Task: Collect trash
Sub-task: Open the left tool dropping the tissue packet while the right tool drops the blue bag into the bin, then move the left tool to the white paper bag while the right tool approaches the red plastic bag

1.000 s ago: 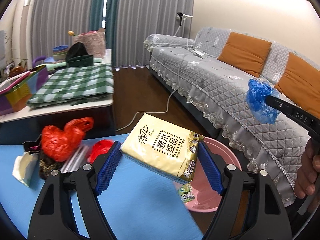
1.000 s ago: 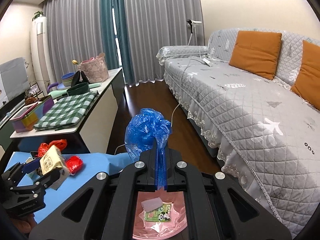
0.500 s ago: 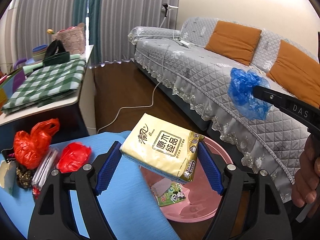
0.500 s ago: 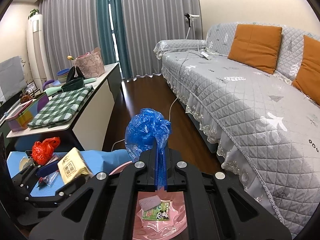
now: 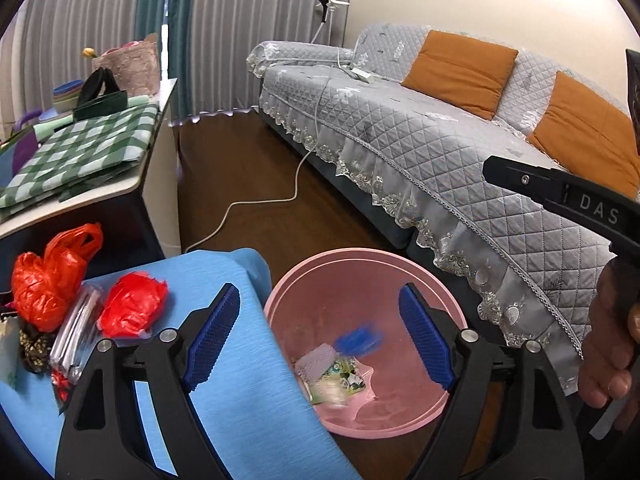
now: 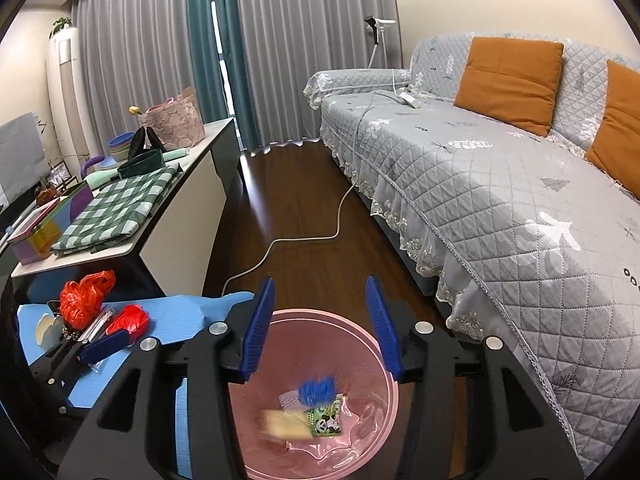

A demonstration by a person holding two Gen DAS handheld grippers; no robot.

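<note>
The pink bin (image 5: 362, 257) stands on the floor between the blue mat and the sofa. Both grippers hang over it. My left gripper (image 5: 320, 336) is open and still opening, with nothing between its blue pads. My right gripper (image 6: 320, 328) is opening too, also empty. A blurred blue plastic bag (image 6: 316, 390) and a blurred yellow tissue pack (image 6: 284, 424) are dropping inside the bin onto a panda wrapper (image 6: 326, 420). Two red plastic bags (image 5: 48, 280) (image 5: 132, 306) lie on the mat with other small litter.
The blue mat (image 5: 240, 400) covers a low table on the left. A grey quilted sofa (image 5: 460, 152) with orange cushions runs along the right. A white cable (image 5: 256, 204) trails over the wooden floor. A white counter (image 6: 176, 216) carries a green checked cloth and bowls.
The left gripper let go of the yellow tissue pack and the right let go of the blue bag. Both now fall into the pink bin. Both grippers shifted slightly toward the bin.
</note>
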